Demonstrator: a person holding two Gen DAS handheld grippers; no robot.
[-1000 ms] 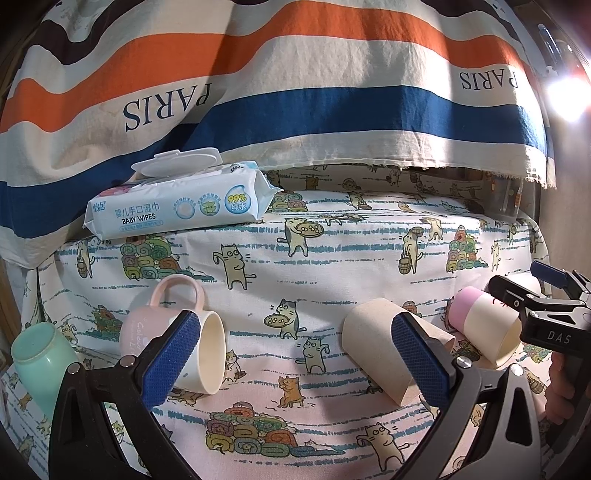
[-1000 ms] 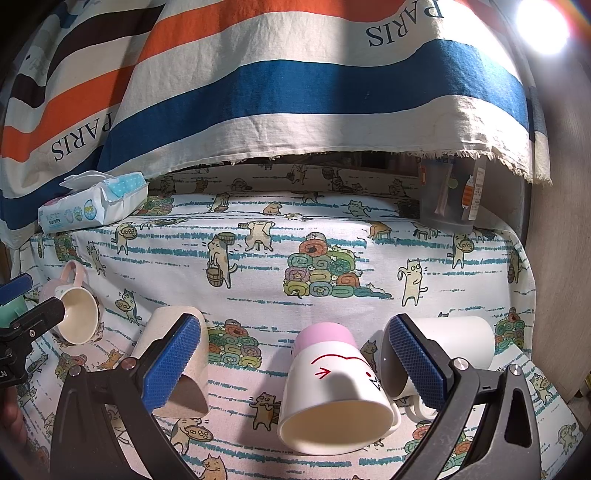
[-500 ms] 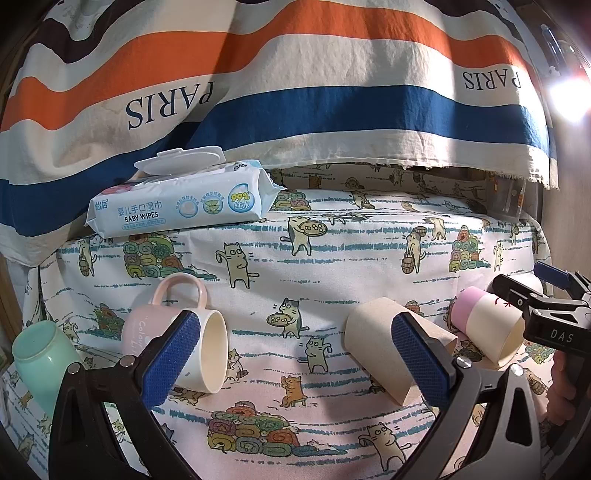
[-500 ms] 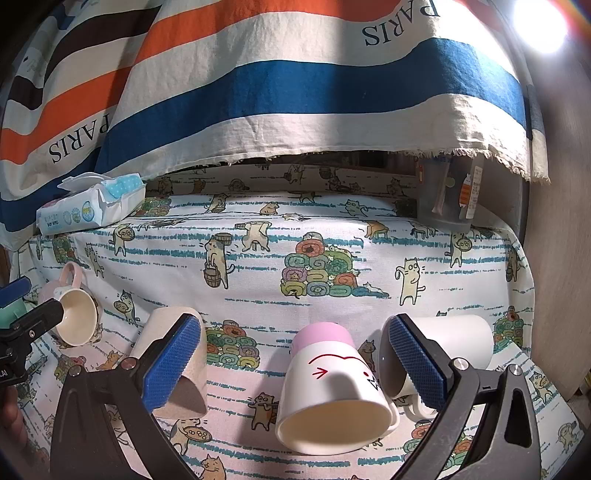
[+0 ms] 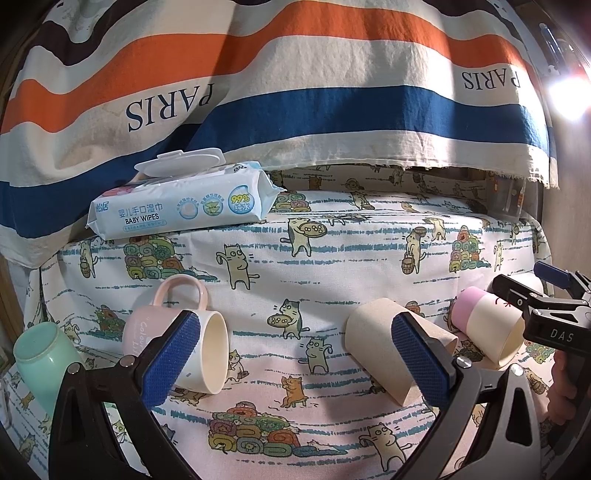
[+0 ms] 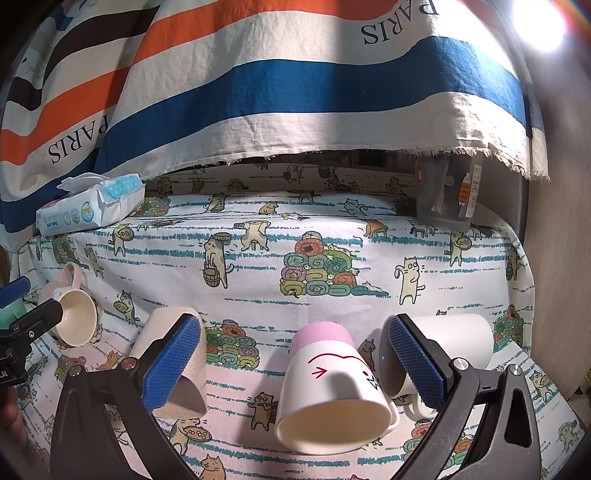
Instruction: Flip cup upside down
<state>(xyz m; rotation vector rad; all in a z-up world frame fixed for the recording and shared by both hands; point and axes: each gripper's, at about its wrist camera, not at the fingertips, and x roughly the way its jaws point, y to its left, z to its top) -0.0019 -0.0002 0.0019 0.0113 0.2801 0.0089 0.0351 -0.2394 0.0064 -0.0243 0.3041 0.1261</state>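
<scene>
Several cups lie on their sides on the cat-print tablecloth (image 5: 332, 251). In the left wrist view: a mint cup (image 5: 40, 362) at far left, a pink handled mug (image 5: 181, 347), a tan cup (image 5: 391, 347) and a white cup with a pink base (image 5: 487, 328). My left gripper (image 5: 295, 362) is open and empty, its fingers in front of the pink mug and the tan cup. In the right wrist view the white pink-based cup (image 6: 332, 387) lies between the fingers of my open right gripper (image 6: 295, 362), mouth toward me. A white mug (image 6: 454, 343) lies behind the right finger.
A pack of baby wipes (image 5: 181, 206) sits at the back left. A striped PARIS cloth (image 5: 295, 92) hangs behind the table. A clear container (image 6: 450, 192) stands at the back right. A bright lamp (image 6: 539, 22) glares at top right.
Both grippers have drawn back and up very slightly; the scene has slid a little lower in view. No cup has moved.
</scene>
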